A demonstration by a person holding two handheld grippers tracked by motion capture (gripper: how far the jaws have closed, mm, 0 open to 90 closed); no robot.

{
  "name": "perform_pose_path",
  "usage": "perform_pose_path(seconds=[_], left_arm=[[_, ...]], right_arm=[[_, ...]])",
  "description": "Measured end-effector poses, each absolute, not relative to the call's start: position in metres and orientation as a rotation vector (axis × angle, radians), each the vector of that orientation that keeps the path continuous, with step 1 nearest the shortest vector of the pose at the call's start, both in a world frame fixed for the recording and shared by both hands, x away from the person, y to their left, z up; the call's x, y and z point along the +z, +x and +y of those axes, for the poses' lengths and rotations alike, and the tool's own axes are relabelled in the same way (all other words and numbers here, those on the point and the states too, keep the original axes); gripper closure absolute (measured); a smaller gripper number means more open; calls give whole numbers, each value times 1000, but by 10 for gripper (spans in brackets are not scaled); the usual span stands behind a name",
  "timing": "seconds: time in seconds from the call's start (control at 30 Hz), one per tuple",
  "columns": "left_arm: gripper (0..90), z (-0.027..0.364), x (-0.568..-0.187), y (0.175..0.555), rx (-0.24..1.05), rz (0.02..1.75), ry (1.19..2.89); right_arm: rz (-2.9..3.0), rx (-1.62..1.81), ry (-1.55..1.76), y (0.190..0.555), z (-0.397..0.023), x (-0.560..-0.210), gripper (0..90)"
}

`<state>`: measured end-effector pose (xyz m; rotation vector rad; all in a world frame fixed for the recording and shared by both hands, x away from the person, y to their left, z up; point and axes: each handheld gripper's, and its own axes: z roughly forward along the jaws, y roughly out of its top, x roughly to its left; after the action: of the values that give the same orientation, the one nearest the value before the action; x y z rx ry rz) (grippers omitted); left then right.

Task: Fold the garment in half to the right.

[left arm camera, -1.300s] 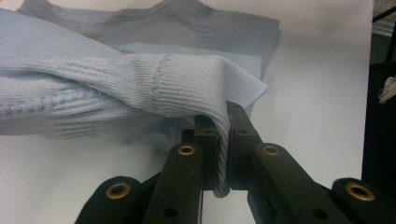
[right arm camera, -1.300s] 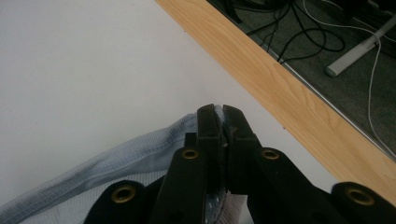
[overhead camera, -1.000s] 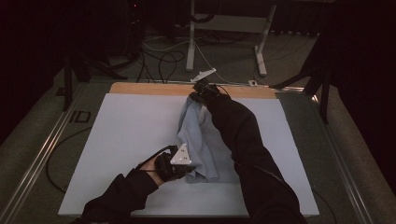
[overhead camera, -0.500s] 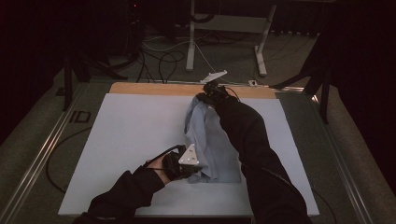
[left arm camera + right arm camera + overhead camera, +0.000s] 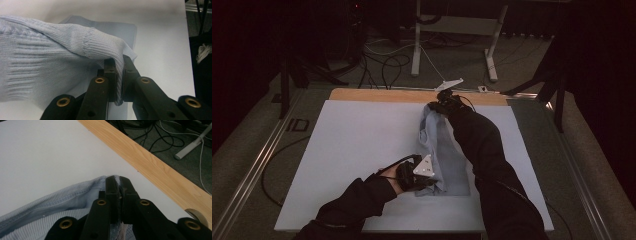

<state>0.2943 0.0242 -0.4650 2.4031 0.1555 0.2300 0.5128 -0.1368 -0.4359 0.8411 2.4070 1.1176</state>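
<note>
A pale blue knitted garment (image 5: 444,150) lies stretched in a long strip down the middle of the white tabletop (image 5: 357,135). My left gripper (image 5: 432,181) is shut on its near end, and the ribbed knit (image 5: 62,50) is pinched between the black jaws. My right gripper (image 5: 435,106) is shut on the far end, close to the wooden strip (image 5: 387,95). In the right gripper view the garment's hem (image 5: 75,197) runs into the closed jaws. The right sleeve hides part of the garment's right side.
A roll of tape (image 5: 197,216) sits on the wooden strip (image 5: 155,167) at the table's far edge. Beyond it are cables (image 5: 382,65) and a metal stand's legs (image 5: 452,40) on the floor. Open white surface lies to the left of the garment.
The right gripper has carried the garment's far end further toward the wooden strip, stretching it longer. The left gripper has shifted slightly right with the near end.
</note>
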Motion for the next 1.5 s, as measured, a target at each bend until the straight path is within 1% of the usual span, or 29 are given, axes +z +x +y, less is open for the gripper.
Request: perform_pose_path(seconds=[0.4,0.8,0.93,1.0,1.03,1.1,1.17,1.27,1.37,1.43,1.47,1.5], left_arm=[[870,-3,-475,299,226,112,2449],[869,-24,-489,304,213,116,2496],[868,-30,-492,306,215,118,2513],[868,-33,-493,307,212,122,2524],[867,-34,-494,307,212,127,2523],[864,-37,-494,307,210,117,2526],[861,-39,-495,308,199,123,2523],[849,-42,-495,308,189,133,2519],[802,-46,-495,308,142,142,2514],[737,-49,-494,306,106,137,2505],[723,-51,-494,305,102,134,2501],[692,-52,-493,306,94,132,2498]], right_arm=[[2403,1128,861,517,-145,-447,870],[2419,1162,898,522,-157,-463,867],[2427,1154,900,524,-159,-467,861],[2429,1158,905,525,-161,-468,843],[2431,1165,910,525,-162,-468,794],[2440,1146,924,525,-164,-470,663],[2448,1126,945,525,-167,-471,513],[2433,1093,984,525,-173,-471,384],[2411,1063,1028,524,-184,-468,259],[2400,1071,1060,524,-193,-466,164],[2401,1064,1075,524,-197,-465,111],[2391,1065,1082,523,-202,-464,116]])
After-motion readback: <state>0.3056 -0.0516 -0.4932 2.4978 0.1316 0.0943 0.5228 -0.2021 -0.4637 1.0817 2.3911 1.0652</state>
